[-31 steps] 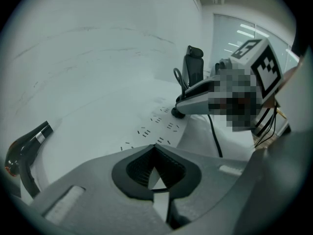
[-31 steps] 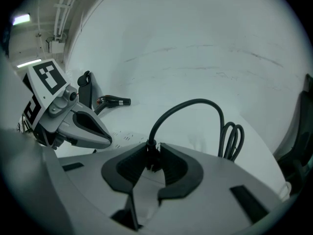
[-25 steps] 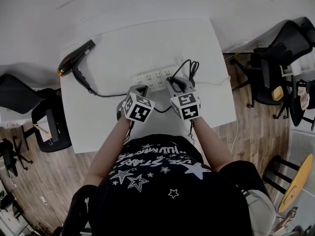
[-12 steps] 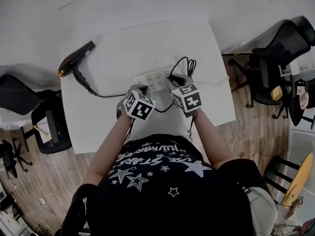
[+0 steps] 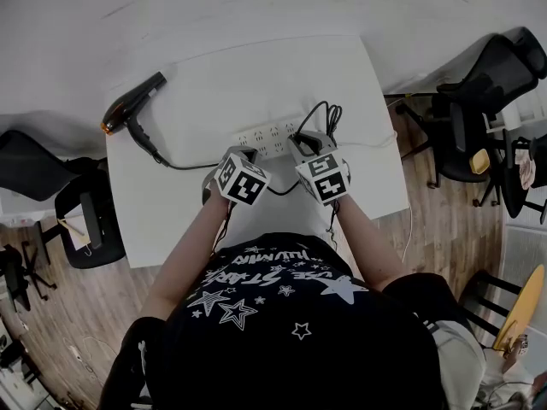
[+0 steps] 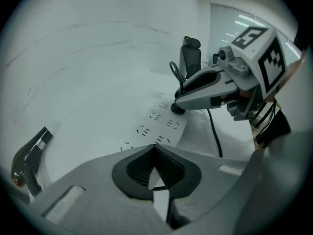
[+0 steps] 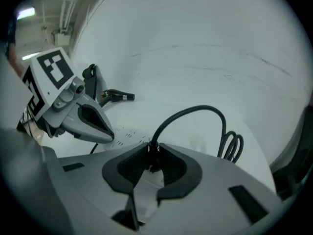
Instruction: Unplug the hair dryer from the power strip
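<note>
Two grippers at the power strip [image 5: 267, 137]
The jaws of the right gripper [image 7: 152, 156] are closing on the plug [image 7: 153, 150] in it. The jaws of the left gripper [image 6: 154, 148] are shut, holding nothing. The hair dryer [image 5: 132, 102] lies well left of it.

A white table [image 5: 197, 220] carries a white strip [image 5: 267, 137] lying flat near its middle. Well left of the strip and farther back, at the table's edge, a black dryer [image 5: 130, 102] lies on its side. Its black cord [image 5: 184, 166] runs over the top toward the strip's left end, passes in front of the strip, loops just behind its right end, and meets a plug [image 7: 152, 148] there.
</note>
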`<state>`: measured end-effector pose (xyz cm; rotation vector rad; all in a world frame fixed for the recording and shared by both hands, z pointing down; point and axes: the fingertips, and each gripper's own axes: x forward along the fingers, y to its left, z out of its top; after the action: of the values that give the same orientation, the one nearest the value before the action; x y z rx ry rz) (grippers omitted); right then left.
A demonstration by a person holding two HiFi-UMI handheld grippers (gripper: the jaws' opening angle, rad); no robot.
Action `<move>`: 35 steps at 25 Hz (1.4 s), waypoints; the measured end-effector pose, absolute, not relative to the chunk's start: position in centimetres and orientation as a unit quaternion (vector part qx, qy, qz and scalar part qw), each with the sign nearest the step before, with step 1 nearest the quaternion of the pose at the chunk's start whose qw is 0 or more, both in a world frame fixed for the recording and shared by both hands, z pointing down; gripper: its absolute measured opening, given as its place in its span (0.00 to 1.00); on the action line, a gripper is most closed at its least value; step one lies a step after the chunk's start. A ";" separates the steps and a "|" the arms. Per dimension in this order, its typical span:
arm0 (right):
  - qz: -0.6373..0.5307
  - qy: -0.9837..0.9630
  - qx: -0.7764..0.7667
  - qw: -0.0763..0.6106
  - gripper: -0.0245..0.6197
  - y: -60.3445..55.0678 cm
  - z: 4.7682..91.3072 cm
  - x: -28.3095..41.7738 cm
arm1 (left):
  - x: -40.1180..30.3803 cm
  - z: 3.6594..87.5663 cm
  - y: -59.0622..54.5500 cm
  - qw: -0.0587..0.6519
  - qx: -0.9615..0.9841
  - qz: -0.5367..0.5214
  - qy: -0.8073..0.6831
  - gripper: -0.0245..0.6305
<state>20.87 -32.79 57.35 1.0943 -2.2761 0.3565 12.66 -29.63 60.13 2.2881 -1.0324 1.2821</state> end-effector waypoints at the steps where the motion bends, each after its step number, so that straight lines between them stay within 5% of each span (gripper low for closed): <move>1: 0.106 -0.854 0.408 0.306 0.16 -32.7 57.3 20.7 | 12.7 60.1 -29.6 0.160 0.801 0.450 -0.362 0.05; 8: 0.015 -0.849 0.395 0.351 0.16 -32.4 57.1 20.2 | 12.7 60.1 -29.7 0.159 0.802 0.453 -0.356 0.05; 14: 0.174 -0.861 0.407 0.250 0.16 -33.3 57.4 21.3 | 12.7 59.9 -29.9 0.185 0.801 0.436 -0.365 0.05; 19: 0.056 -0.849 0.411 0.328 0.16 -32.7 57.0 20.3 | 12.5 60.1 -29.8 0.168 0.797 0.453 -0.362 0.05; 28: 0.139 -0.858 0.421 0.261 0.15 -32.5 56.9 21.0 | 12.6 60.1 -29.7 0.158 0.787 0.469 -0.367 0.05; 35: 0.028 -0.880 0.359 0.309 0.15 -31.7 55.2 18.1 | 12.7 60.3 -29.8 0.156 0.789 0.471 -0.363 0.05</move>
<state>18.13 -31.70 55.18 0.9487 -2.3259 0.0742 12.67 -29.79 60.31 2.2585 -1.0402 1.3471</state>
